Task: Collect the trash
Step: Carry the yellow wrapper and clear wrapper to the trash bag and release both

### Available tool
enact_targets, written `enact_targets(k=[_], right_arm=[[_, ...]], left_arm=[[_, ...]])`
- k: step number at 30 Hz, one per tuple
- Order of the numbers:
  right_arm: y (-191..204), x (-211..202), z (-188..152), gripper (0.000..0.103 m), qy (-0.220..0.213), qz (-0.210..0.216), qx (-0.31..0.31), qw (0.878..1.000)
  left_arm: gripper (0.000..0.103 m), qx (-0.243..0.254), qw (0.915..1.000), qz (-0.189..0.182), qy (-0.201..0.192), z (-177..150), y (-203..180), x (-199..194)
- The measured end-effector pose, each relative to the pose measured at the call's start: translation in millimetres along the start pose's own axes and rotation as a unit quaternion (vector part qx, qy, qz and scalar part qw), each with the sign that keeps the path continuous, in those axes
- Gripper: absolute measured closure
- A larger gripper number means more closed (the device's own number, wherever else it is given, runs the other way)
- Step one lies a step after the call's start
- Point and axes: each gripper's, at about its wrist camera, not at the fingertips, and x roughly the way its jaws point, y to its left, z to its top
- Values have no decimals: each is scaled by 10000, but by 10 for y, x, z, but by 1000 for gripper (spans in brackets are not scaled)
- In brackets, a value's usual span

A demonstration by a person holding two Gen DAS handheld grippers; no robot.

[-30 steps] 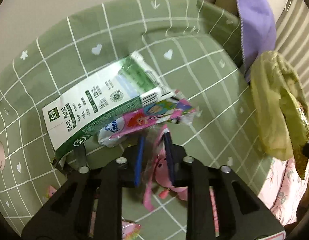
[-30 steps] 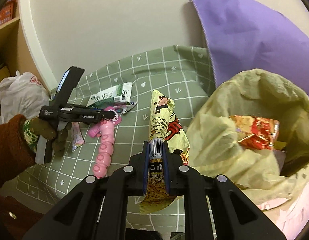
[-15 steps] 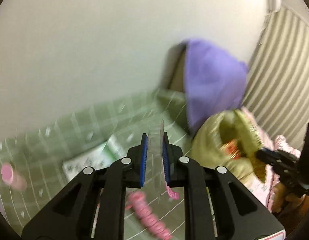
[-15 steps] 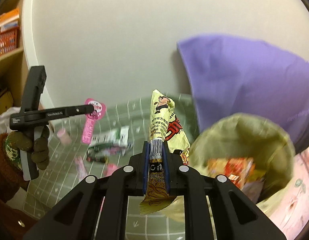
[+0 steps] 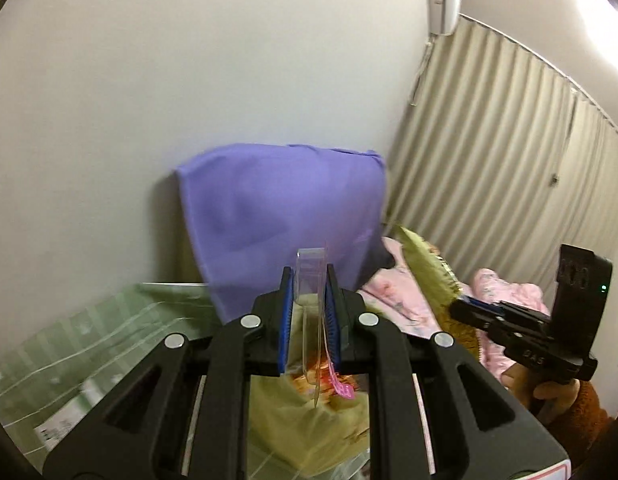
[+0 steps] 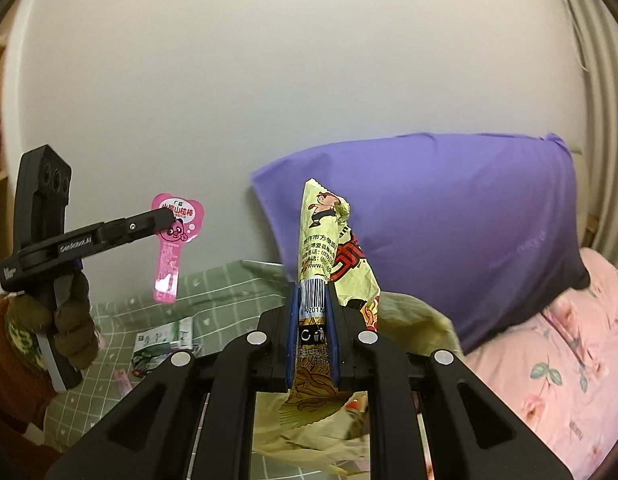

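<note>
Clearly both hands are midway through carrying trash to the bag.

From the left wrist camera, the left gripper (image 5: 309, 312) has its blue-padded fingers (image 5: 285, 316) pressed together on a thin clear-and-pink plastic lollipop wrapper (image 5: 311, 280), whose pink tail hangs down behind them. Directly below lies the open mouth of a crumpled yellow-green plastic trash bag (image 5: 293, 432); red and orange packaging shows inside, though it is too blurred to say what exactly. The bag sits on a bed with a green checked sheet (image 5: 109, 328), a purple pillow (image 5: 281, 208) propped against the wall behind. At the right edge the right gripper (image 5: 469, 304) comes in towards the bag, held by a hand in a brown sleeve (image 5: 569, 400).

From the right wrist camera, the right gripper's fingers (image 6: 293, 320) pinch a tall yellow cartoon-printed snack wrapper (image 6: 329, 248) near its barcode, standing it upright over the bag's rim (image 6: 421, 320). To the left, the left gripper holds the pink wrapper up above the sheet, where a flattened green-and-white carton (image 6: 165, 336) and other small scraps lie uncollected.

I would judge the next move as a drop: lower each wrapper over the bag's opening, then spread the fingers so it falls inside rather than onto the pink floral quilt (image 6: 549, 360) beside it.
</note>
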Motion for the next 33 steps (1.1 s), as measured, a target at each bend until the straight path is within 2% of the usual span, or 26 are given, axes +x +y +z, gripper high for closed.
enact_targets(k=[7, 13, 17, 21, 25, 27, 30, 32, 33], right_arm=[[-196, 24, -96, 89, 147, -224, 220, 9994], [-324, 142, -169, 89, 459, -32, 205, 9987], [-462, 423, -266, 89, 785, 32, 341, 9963], [-615, 842, -444, 89, 1275, 88, 504, 9905], [-641, 1118, -659, 89, 1739, -247, 318, 9839], [-650, 1141, -732, 89, 1805, -431, 255, 9823], [-675, 1106, -780, 89, 1749, -479, 251, 9831], [-703, 1084, -789, 89, 1696, -499, 238, 9840], [-746, 1090, -790, 89, 1689, -491, 246, 9841]], left_arm=[[89, -67, 9978, -405, 513, -158, -150, 592], [89, -197, 9944, -577, 859, -303, -131, 955], [89, -313, 9924, -542, 1057, -405, -34, 1233], [89, -291, 9899, -289, 1355, -571, 56, 1563], [89, -286, 9845, -133, 1724, -747, 146, 1830], [89, -308, 9827, -166, 1819, -796, 156, 1894], [89, -272, 9823, -319, 1826, -816, 130, 1910], [82, -241, 9825, -348, 1814, -793, 117, 1917], [71, -264, 9824, -373, 1813, -778, 122, 1910]])
